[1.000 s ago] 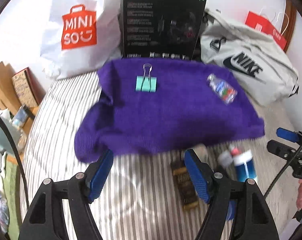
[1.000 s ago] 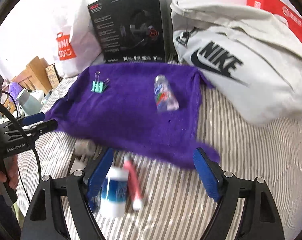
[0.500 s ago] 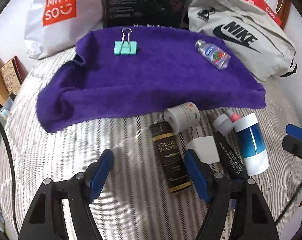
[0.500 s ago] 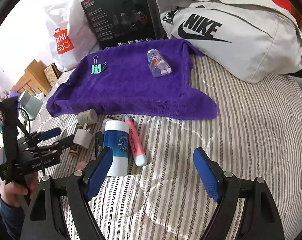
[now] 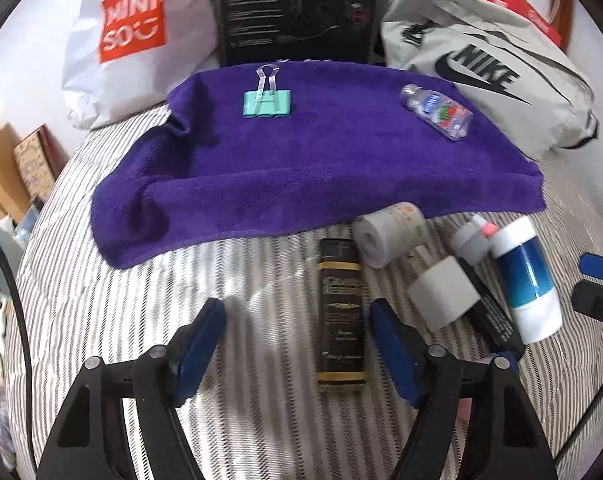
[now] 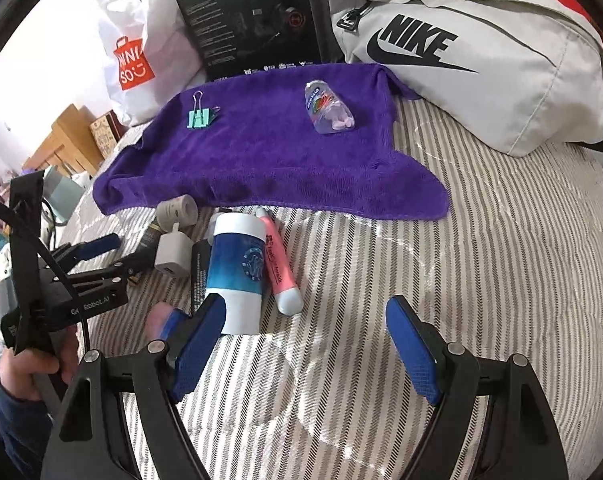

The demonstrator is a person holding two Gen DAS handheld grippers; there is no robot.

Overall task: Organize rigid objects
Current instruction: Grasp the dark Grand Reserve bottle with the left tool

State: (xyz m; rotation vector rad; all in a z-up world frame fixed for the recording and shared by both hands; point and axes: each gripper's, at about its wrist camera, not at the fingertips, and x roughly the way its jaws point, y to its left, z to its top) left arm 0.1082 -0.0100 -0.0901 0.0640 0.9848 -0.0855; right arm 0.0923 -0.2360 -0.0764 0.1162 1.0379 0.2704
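A purple towel (image 5: 325,160) lies on the striped bed with a teal binder clip (image 5: 266,102) and a small clear bottle (image 5: 437,112) on it. In front of the towel lie a dark flat box (image 5: 341,312), a tape roll (image 5: 387,232), a white charger (image 5: 443,294) and a blue-and-white cylinder (image 5: 525,280). My left gripper (image 5: 299,344) is open, the dark box between its fingers near the right one. My right gripper (image 6: 307,344) is open and empty, its left finger by the blue-and-white cylinder (image 6: 237,272) and a pink highlighter (image 6: 279,268).
A white Miniso bag (image 5: 133,40), a black product box (image 5: 297,8) and a grey Nike bag (image 5: 489,72) stand behind the towel. Wooden furniture (image 6: 69,136) is off the bed's left side. The left gripper (image 6: 97,256) shows in the right wrist view.
Both grippers have pulled back and lowered toward the loose items in front of the towel. The dark box now lies between my left fingers. Both stay open.
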